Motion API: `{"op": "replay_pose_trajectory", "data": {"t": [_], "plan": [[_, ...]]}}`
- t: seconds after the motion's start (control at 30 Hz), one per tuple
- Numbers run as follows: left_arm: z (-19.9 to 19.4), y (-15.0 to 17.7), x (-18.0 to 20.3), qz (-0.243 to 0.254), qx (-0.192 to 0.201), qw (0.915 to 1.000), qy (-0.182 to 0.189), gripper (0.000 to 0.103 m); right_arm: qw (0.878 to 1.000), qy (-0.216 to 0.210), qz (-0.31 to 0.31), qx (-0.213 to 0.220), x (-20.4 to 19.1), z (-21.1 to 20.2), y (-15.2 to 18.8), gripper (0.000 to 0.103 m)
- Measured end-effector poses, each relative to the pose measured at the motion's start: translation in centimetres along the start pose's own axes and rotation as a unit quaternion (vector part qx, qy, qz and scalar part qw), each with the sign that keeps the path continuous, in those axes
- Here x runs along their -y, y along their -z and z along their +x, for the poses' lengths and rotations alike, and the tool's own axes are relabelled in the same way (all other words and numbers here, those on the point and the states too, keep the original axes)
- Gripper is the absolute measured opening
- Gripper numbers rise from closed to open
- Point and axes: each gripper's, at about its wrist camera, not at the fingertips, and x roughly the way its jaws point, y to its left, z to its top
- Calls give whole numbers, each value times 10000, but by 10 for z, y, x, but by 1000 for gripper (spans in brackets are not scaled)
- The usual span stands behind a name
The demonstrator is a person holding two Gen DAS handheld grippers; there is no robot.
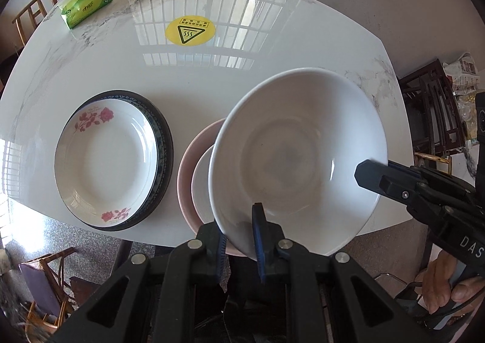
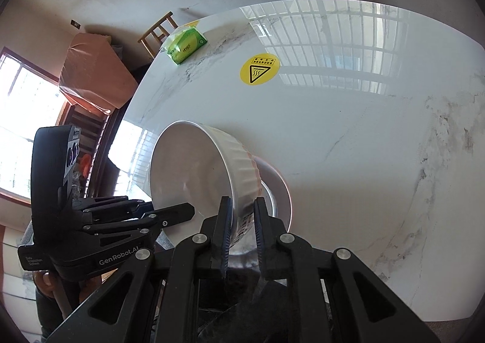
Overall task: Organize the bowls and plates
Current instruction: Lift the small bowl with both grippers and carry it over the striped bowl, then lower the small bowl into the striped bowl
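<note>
Left wrist view: the left tongs are clamped on the near rim of a white bowl, one finger inside the rim and one outside, the bowl tilted and raised over the tabletop's near edge. Beneath it sit a pink plate and a smaller white dish nested on it. Just beside them, toward the left edge, a rose plate rests on a dark-rimmed plate. The right tongs reach in from the right, their tip touching the bowl's rim. A yellow sticker marks the middle of the tabletop, and a green tissue pack lies at the far left corner.

Right wrist view: the right tongs are clamped across the ribbed wall of the bowl, which tips toward the left. The left tongs enter from the left and meet the bowl's rim. The dish shows behind the bowl at the near edge. The sticker and tissue pack lie farther back.
</note>
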Motion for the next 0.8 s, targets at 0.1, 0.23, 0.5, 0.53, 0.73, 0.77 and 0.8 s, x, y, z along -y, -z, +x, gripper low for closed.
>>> {"op": "replay_pose_trajectory", "data": {"t": [0.1, 0.23, 0.5, 0.53, 0.73, 0.77, 0.8], "plan": [[2, 11, -2, 10, -17, 10000, -5, 16, 10000, -36, 31, -49, -2, 2, 11, 14], [3, 21, -2, 11, -36, 10000, -11, 16, 10000, -30, 19, -93, -5, 4, 23, 14], [4, 31, -1, 82, -15, 9999, -139, 16, 9999, -13, 3, -133, -11, 10, 38, 14], [4, 32, -2, 87, -13, 9999, -146, 16, 9999, -23, 24, -137, -11, 10, 40, 14], [7, 34, -2, 112, 18, 9998, -185, 16, 9998, -33, 53, -178, -11, 16, 44, 14], [7, 35, -2, 115, 25, 9997, -192, 16, 9998, -40, 62, -180, -11, 16, 44, 14], [8, 35, -2, 118, 28, 9997, -196, 16, 9998, -47, 72, -182, -11, 16, 44, 14]]}}
